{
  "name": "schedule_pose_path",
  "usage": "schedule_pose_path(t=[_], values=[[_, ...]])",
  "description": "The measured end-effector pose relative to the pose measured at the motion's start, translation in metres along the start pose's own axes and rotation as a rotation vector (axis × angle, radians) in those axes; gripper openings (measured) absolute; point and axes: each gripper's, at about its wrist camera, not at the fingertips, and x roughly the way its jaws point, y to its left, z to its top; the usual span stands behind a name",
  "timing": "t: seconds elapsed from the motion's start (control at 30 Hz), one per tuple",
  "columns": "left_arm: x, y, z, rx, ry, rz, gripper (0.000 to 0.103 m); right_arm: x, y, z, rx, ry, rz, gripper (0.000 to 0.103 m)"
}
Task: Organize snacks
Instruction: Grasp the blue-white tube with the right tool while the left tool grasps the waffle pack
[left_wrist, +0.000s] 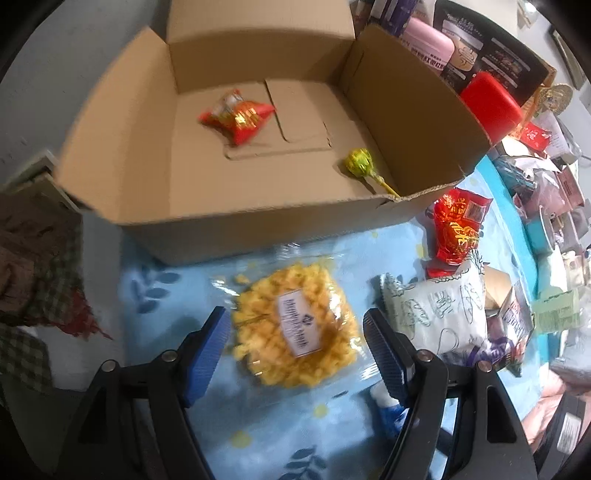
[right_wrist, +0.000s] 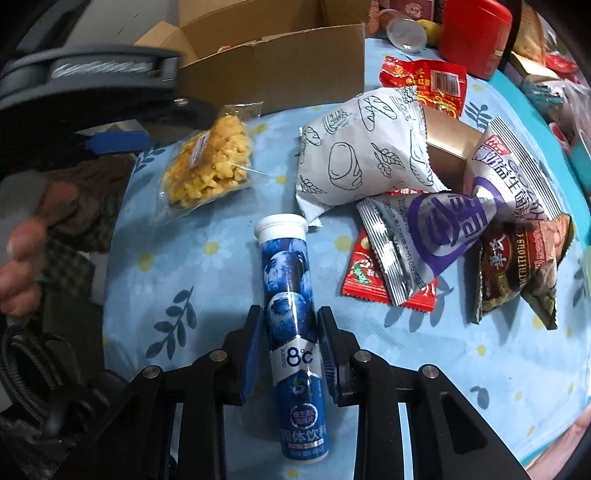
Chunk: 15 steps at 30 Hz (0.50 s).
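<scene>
An open cardboard box (left_wrist: 122, 122) holds a red snack packet (left_wrist: 238, 116) and a green lollipop (left_wrist: 360, 162). A clear bag of yellow popcorn (left_wrist: 295, 328) lies on the blue cloth in front of the box. My left gripper (left_wrist: 295, 321) is open, its jaws on either side of the bag and just above it. The bag also shows in the right wrist view (right_wrist: 207, 166). My right gripper (right_wrist: 290, 321) is shut on a blue blueberry tablet tube (right_wrist: 291, 332) with a white cap, which points away from me.
A white bread-print bag (right_wrist: 362, 155), a purple-and-silver packet (right_wrist: 439, 240), red packets (right_wrist: 424, 81) and a brown nut packet (right_wrist: 517, 266) lie on the floral cloth (right_wrist: 184, 258) to the right. A red canister (right_wrist: 476, 33) and cluttered boxes stand behind.
</scene>
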Motion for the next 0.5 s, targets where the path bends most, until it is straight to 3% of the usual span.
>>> schedule_pose_path(t=[0.1, 0.23, 0.3, 0.33, 0.43, 0.5], values=[[0.018, 0.002, 0.001, -0.037, 0.055, -0.013, 0.074, 0.003, 0.001, 0.001, 0.009, 0.002, 0.012, 0.029], [0.023, -0.001, -0.001, -0.015, 0.038, 0.042, 0.08, -0.001, -0.005, -0.001, 0.009, 0.005, 0.024, 0.029], [0.027, -0.002, -0.002, -0.004, 0.05, 0.084, 0.098, -0.002, -0.008, 0.0, 0.006, 0.006, 0.026, 0.029], [0.032, -0.001, -0.002, -0.006, 0.069, 0.098, 0.1, -0.003, -0.009, 0.001, 0.005, 0.006, 0.027, 0.029], [0.05, 0.007, -0.005, -0.041, 0.143, 0.109, 0.1, -0.003, -0.011, 0.002, 0.004, 0.007, 0.031, 0.029], [0.053, 0.003, -0.006, 0.004, 0.131, 0.164, 0.101, -0.001, -0.01, 0.001, 0.008, 0.011, 0.033, 0.029]])
